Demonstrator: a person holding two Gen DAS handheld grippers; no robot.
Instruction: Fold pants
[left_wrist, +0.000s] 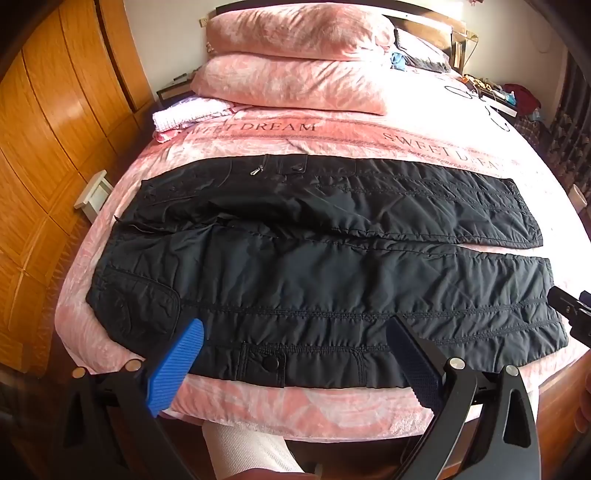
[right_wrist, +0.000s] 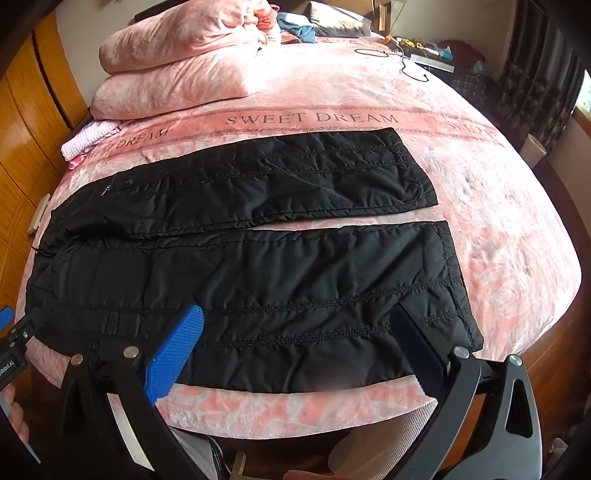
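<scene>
Black quilted pants (left_wrist: 314, 266) lie flat across the pink bed, waist at the left, both legs running to the right with a narrow gap between them. My left gripper (left_wrist: 295, 332) hovers over the near leg by the waist and a snap pocket, jaws wide open with nothing between them. Its blue finger (left_wrist: 177, 365) shows at the left. The right wrist view has the same pants (right_wrist: 258, 266). My right gripper (right_wrist: 299, 325) is open above the near leg's hem end, holding nothing. Part of the right gripper (left_wrist: 572, 310) shows at the left wrist view's right edge.
Two pink pillows (left_wrist: 291, 55) are stacked at the head of the bed (left_wrist: 295, 410). A folded pink-white cloth (left_wrist: 184, 114) lies at the far left. Wooden wardrobe doors (left_wrist: 48, 129) stand along the left side. Cables (right_wrist: 402, 62) and clutter sit at the far right.
</scene>
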